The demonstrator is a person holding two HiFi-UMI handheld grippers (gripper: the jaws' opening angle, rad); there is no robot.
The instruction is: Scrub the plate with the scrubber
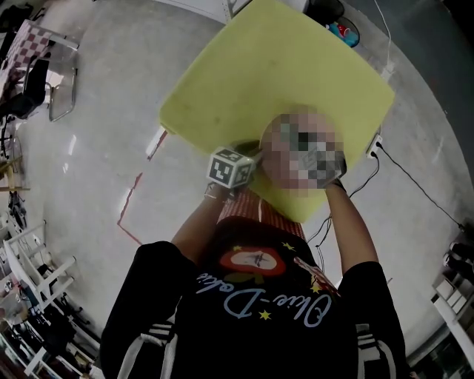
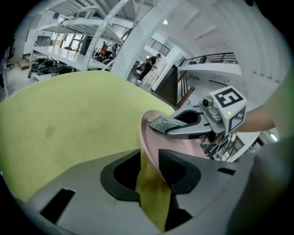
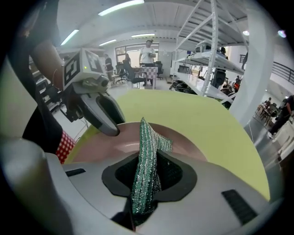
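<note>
The right gripper [image 3: 147, 161] clenches its jaws on a green, glittery mesh scrubber [image 3: 149, 137], whose tip touches a pale pink round plate [image 3: 110, 148]. The left gripper [image 2: 149, 158] is closing its jaws around that plate's rim, above a yellow-green table [image 2: 69, 128].

A large industrial hall used as a workshop or lab: tall white steel racks [image 3: 212, 46], a polished grey concrete floor [image 1: 89, 148] marked with red tape [image 1: 129, 198], ceiling strip lights [image 3: 121, 7], a staircase [image 2: 170, 86] beside a railed mezzanine [image 2: 215, 58], and people [image 3: 148, 51] standing in the background.
</note>
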